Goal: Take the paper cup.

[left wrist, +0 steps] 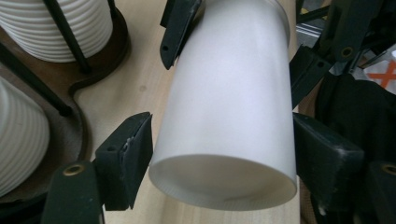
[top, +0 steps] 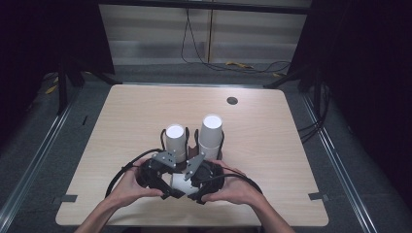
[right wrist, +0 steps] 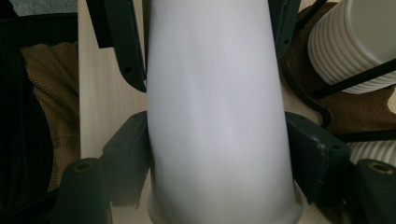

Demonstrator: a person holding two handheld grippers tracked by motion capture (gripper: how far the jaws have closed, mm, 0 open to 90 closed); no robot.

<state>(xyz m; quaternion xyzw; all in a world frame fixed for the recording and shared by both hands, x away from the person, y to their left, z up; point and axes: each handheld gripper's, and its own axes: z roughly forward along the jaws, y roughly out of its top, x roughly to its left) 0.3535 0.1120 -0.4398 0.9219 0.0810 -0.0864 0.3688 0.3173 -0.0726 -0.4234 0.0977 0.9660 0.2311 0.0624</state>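
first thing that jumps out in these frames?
A white cup lying on its side near the table's front edge, clamped from opposite ends by the left gripper and right gripper. Just behind it, two tall stacks of ribbed white cups stand upright in a dark wire holder at mid-table.

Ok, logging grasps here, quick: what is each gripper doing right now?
Left gripper: shut on the white cup, near one end.
Right gripper: shut on the same white cup, at its other end.
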